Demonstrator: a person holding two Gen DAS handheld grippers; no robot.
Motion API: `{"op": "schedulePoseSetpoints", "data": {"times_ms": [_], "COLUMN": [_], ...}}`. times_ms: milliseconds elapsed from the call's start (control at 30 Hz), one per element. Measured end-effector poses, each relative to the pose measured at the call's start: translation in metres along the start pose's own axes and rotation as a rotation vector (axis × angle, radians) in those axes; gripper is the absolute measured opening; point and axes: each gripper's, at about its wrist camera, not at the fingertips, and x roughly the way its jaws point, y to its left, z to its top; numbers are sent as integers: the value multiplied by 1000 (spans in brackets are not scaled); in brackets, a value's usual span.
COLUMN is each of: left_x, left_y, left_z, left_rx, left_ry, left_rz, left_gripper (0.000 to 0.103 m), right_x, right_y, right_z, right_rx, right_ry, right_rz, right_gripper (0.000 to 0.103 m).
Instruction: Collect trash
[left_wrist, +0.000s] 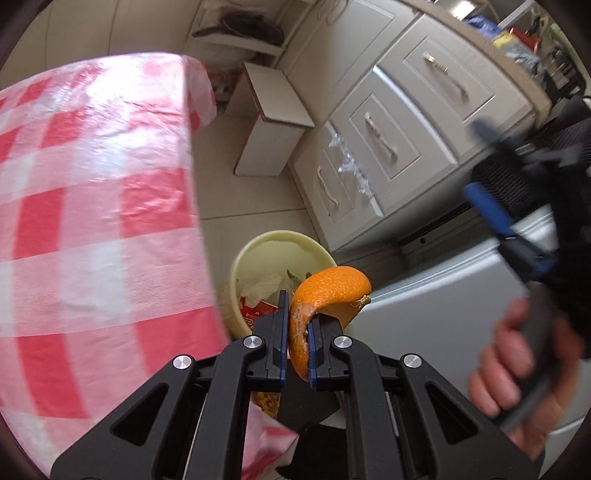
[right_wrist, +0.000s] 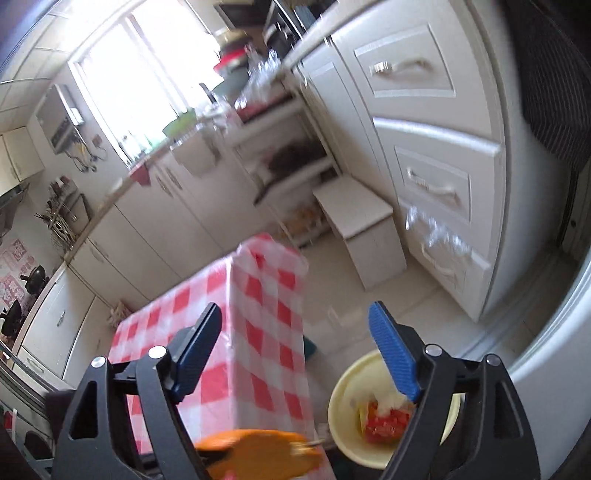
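My left gripper (left_wrist: 297, 314) is shut on a curled orange peel (left_wrist: 328, 291) and holds it in the air above a pale yellow trash bin (left_wrist: 258, 243) on the floor beside the table. The bin holds white and red scraps. In the right wrist view my right gripper (right_wrist: 295, 325) is open and empty, with the blurred orange peel (right_wrist: 266, 450) below it and the trash bin (right_wrist: 343, 398) at lower right. My right gripper (left_wrist: 495, 206) also shows blurred at the right of the left wrist view, held by a hand.
A table with a red and white checked cloth (left_wrist: 92, 221) fills the left. White drawers (left_wrist: 399, 129) line the right. A small white stool (left_wrist: 273, 122) stands on the tiled floor behind the bin. A white appliance (left_wrist: 461, 295) is at lower right.
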Motion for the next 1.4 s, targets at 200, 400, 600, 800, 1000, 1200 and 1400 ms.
{"op": "schedulePoseSetpoints", "data": {"times_ms": [200, 400, 600, 800, 1000, 1200, 1400], "left_x": [62, 33, -35, -130, -215, -287, -333], "left_y": [-32, -46, -21, 17, 64, 107, 129], "left_z": [11, 5, -10, -40, -74, -113, -153], "left_rx": [7, 91, 117, 130, 101, 18, -27], "left_ry": [77, -15, -107, -264, -390, -483, -539], "left_rz": [62, 117, 262, 456, 617, 690, 730], "left_gripper": [26, 59, 68, 82, 87, 89, 94], "right_x": [-5, -11, -10, -15, -44, -70, -88], "right_y": [-7, -11, 11, 63, 137, 200, 241], "right_z": [11, 15, 7, -14, -60, -113, -146], "right_rx": [-8, 18, -38, -162, -317, -435, -480], "right_ry": [-34, -41, -30, -22, -81, -151, -151], "right_rz": [-16, -16, -21, -7, 92, 192, 245], "right_gripper": [80, 81, 84, 90, 94, 95, 95]}}
